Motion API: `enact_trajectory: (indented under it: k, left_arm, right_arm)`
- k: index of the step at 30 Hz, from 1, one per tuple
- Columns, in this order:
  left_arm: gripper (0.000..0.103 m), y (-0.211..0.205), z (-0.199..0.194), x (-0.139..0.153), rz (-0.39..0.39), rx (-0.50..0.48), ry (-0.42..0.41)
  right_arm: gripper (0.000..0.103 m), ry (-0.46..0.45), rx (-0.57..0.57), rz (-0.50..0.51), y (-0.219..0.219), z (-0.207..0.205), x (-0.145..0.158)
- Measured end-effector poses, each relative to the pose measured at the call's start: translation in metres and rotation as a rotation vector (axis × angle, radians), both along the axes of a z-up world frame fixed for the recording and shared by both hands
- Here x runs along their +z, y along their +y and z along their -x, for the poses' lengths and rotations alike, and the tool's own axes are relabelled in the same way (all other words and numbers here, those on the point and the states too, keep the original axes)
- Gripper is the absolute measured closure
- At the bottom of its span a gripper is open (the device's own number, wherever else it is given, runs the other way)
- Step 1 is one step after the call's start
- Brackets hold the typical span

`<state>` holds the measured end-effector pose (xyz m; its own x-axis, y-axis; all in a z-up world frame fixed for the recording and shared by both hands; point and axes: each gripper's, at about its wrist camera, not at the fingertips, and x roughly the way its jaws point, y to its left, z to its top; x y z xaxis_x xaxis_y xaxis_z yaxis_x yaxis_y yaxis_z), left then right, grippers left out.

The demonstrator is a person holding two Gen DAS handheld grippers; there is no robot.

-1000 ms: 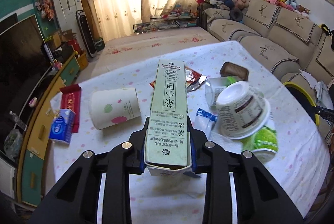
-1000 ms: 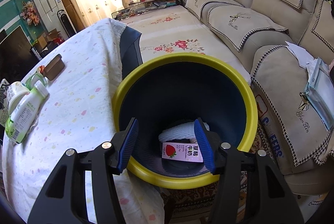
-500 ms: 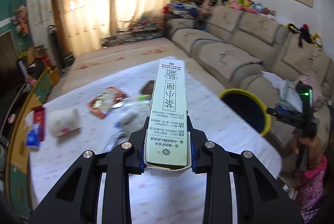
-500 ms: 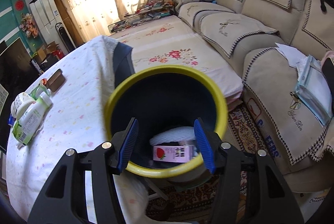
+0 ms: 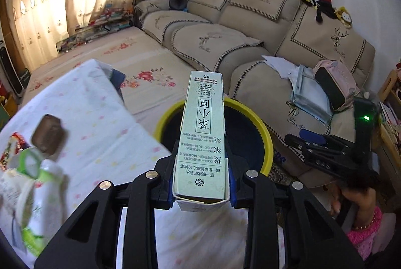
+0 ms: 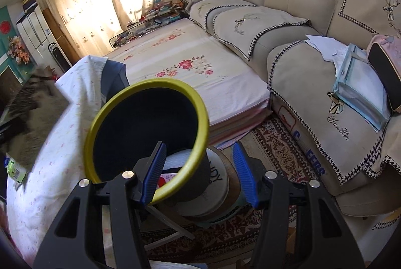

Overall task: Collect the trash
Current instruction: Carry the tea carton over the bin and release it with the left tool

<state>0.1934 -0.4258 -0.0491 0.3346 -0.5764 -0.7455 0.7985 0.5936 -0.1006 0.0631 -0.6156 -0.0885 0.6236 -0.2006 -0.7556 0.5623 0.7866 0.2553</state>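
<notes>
Carrying a tall, pale green carton (image 5: 200, 143) toward the bin is the step in hand. The left gripper (image 5: 201, 183) is clenched on the carton's lower end, its blue pads pressed flat against both long sides, and the box stands up the middle of the left wrist view with its far end overlapping the yellow-rimmed bin (image 5: 265, 141) just beyond the table edge.

The right gripper (image 6: 198, 173) grasps nothing: its jaws stand apart at the bottom centre of its own view, astride the near rim of the bin (image 6: 147, 85), which sits left of centre.

Next, I judge, the carton must be brought fully over the dark mouth and then released; being long and stiff, it could catch on the rim if let go too soon.

The carton is smooth printed cardboard, square in section, with black lettering. The bin is round, dark inside, with a glossy yellow lip. More trash lies at the lower left of the left wrist view on the speckled white tablecloth (image 5: 100, 123): a green-and-white plastic bottle (image 5: 42, 198) and a brown, rounded packet (image 5: 48, 134).
</notes>
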Motion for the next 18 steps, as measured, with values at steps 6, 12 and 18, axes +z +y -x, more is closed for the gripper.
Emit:
enact_trajectory:
  k: [6,12,18]
  left_arm:
    - [0.072,-0.056,-0.019,-0.034,-0.038,-0.003,0.022]
    - [0.072,-0.071,-0.027,-0.048,-0.057,0.017,0.022]
    - [0.056,-0.038,-0.022,-0.029,-0.028,0.045,-0.031]
  right_arm:
    - [0.049,0.003,-0.006,-0.013,-0.005,0.0,-0.004]
    - [0.047,0.015,0.005,-0.02,0.0,-0.005,-0.007]
    - [0.047,0.009,0.033,-0.01,0.014,-0.008,0.0]
